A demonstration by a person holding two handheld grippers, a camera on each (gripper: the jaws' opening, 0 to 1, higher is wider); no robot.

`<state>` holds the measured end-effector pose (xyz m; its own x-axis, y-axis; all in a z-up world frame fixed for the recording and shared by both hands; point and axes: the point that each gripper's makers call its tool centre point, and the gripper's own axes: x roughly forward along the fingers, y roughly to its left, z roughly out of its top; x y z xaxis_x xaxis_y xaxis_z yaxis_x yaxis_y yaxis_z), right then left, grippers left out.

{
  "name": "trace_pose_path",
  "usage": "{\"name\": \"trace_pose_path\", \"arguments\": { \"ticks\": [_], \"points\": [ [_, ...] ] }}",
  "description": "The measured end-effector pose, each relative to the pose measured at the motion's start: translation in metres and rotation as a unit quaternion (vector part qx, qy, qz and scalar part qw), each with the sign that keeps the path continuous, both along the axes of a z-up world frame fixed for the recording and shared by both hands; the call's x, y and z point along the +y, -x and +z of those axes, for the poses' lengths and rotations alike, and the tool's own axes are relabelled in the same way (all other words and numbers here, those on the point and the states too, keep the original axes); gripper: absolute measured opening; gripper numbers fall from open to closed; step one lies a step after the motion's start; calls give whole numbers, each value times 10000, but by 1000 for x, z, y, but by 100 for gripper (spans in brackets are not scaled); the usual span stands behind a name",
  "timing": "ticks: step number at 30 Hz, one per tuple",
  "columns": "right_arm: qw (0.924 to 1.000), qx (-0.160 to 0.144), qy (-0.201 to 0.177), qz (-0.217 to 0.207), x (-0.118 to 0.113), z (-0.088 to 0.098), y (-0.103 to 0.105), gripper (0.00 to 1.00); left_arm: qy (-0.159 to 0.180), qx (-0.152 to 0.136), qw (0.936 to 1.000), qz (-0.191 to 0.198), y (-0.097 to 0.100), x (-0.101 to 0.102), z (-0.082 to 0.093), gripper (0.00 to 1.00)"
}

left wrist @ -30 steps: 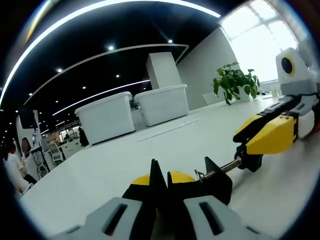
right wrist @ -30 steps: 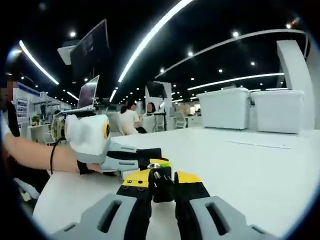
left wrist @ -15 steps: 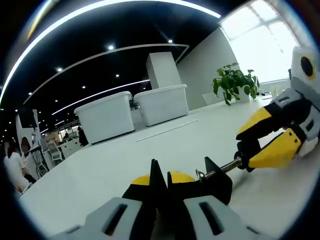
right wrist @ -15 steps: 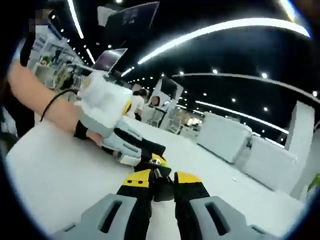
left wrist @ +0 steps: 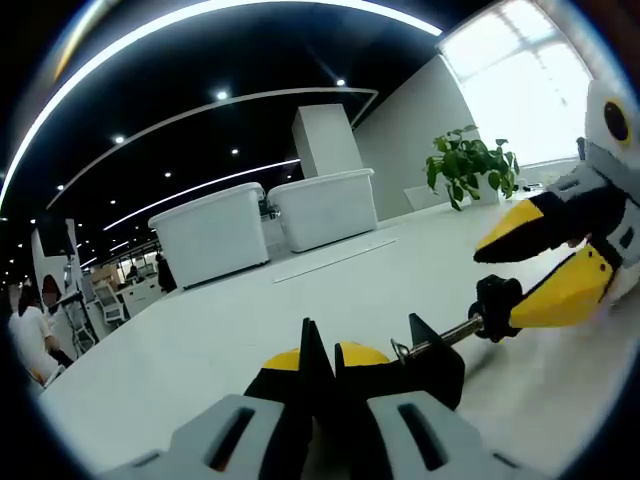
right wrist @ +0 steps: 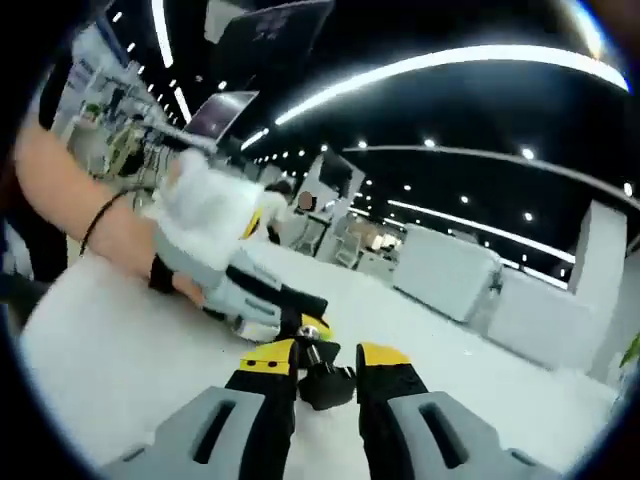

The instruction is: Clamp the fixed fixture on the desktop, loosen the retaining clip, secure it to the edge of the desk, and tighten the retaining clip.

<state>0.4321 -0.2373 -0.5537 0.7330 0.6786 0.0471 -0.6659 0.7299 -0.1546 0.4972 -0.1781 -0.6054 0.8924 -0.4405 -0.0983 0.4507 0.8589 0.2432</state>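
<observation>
Left tongs point(left wrist: 322, 362) are pinched tight on the black body of the fixture point(left wrist: 432, 362), pinning it low on the white counter point(left wrist: 250, 320) — a good, solid anchor. From that body a thin metal screw point(left wrist: 440, 335) runs out to the black knob point(left wrist: 497, 296) of the retaining clip. This looks like a rigid, hard piece, metal and plastic, nothing that will flex or crush, so a firm squeeze is safe; the smooth counter is the worry, since the fixture could skate if the hold slackens.

Over to the right tongs point(left wrist: 545, 268), seen coming in from the side in the left gripper view: the yellow tips are spread apart, bracketing the knob but not biting on it. The right gripper view agrees — right tongs point(right wrist: 326, 362) parted, knob point(right wrist: 325, 380) sitting loose between them, screw point(right wrist: 308, 352) pointing away toward the other gripper. Best purchase, I'd say, is square across that knob's rim; the slim screw looks too thin to grip for turning.
</observation>
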Motion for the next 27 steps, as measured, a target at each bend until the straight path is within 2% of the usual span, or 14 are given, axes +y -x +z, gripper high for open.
{"name": "trace_pose_path", "arguments": {
  "ticks": [1,2,3,6,9,12,15,19,20,22,27],
  "points": [
    [9982,307,-506,123,-3,4,1,32,-1,0,10000,1,0,0,0,9],
    [9951,554,-805,164,-8,6,0,28,-1,-1,10000,3,0,0,0,9],
    [9922,667,-1040,192,-12,8,-1,24,-3,-3,10000,1,0,0,0,9],
    [9842,1096,-1377,193,-21,2,-8,23,-2,-2,10000,1,-1,0,0,9],
    [9828,1384,-1196,250,-15,-11,-11,23,-5,-4,10000,2,-1,0,0,9],
    [9824,1654,-811,325,-5,-27,-9,23,-2,-1,10000,-6,-1,0,0,9],
    [9827,1722,-629,267,0,-35,-10,22,13,17,10000,-22,-1,-1,0,9],
    [9869,1503,-486,329,2,-35,-7,22,5,11,10000,-25,0,-1,0,9],
    [9912,1255,-282,310,3,-34,-6,21,9,15,10000,-26,0,0,0,9],
    [9952,935,-64,272,4,-33,-3,21,10,16,10000,-30,0,-1,0,9],
    [9976,201,646,124,5,-31,-4,21,11,17,10000,-27,0,0,0,9]
  ]
}}
